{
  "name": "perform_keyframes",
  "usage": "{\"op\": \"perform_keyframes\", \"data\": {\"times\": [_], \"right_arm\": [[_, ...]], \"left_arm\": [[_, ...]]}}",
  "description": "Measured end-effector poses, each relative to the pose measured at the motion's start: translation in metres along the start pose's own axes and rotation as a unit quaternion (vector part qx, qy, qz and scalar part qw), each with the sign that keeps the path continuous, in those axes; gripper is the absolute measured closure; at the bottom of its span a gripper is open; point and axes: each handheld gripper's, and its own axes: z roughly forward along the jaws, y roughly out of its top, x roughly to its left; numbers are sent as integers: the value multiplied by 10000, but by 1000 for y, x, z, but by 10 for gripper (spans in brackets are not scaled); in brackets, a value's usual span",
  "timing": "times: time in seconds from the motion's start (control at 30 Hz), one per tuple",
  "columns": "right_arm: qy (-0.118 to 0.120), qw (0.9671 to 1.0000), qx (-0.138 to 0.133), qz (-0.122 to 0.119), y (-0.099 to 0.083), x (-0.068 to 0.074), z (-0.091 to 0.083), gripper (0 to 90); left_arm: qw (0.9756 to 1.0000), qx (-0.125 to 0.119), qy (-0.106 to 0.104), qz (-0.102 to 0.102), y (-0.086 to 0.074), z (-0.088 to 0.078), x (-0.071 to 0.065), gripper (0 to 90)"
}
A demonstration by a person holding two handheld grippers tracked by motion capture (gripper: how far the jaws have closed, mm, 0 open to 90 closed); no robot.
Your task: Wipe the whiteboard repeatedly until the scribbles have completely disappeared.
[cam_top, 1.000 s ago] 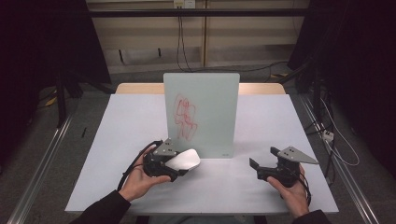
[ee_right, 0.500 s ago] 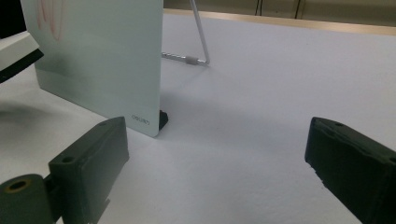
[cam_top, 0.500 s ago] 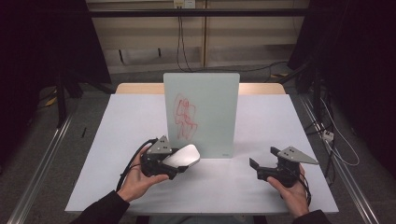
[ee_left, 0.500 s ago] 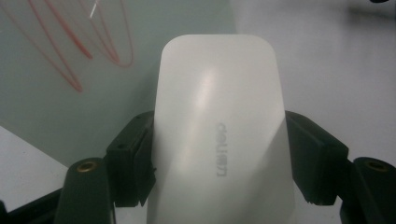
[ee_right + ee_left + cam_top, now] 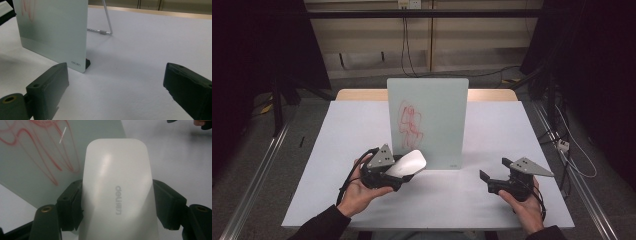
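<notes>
The bench (image 5: 337, 150) carries an upright glass board (image 5: 428, 122) scrawled with red marker lines (image 5: 410, 121), propped from behind by a wire stand (image 5: 106, 18); just in front of the board's lower left corner the left gripper (image 5: 388, 170) holds a white eraser (image 5: 117, 192), jaws pinching its sides; the right gripper (image 5: 507, 184) rests well to the board's right, jaws spread and empty. Likely step: carrying the eraser up to wipe; next it must meet the scrawl flat.

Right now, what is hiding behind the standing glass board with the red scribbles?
Behind the frosted glass drawing board, a thin metal wire stand props it up on the white table. The board itself covers the rest of the stand and the table behind it.
</notes>
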Motion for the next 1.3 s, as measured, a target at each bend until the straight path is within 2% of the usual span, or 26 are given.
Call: {"op": "perform_keyframes", "data": {"times": [0.3,0.53,0.7,0.83,1.07,1.3], "right_arm": [[11,10000,23,10,1,0,1,60],[19,10000,18,17,0,0,1,60],[23,10000,18,-3,0,0,1,60],[22,10000,16,10,0,0,1,60],[26,10000,11,5,0,0,1,59],[27,10000,13,-2,0,0,1,59]], "left_arm": [[9983,-142,474,314,13,-9,2,311],[9957,-356,705,483,25,-15,4,310],[9930,-436,904,621,37,-17,8,311],[9904,-588,1030,711,44,-18,8,311],[9862,-790,1231,773,51,-18,11,311],[9816,-860,1469,869,59,-16,20,311]]}}
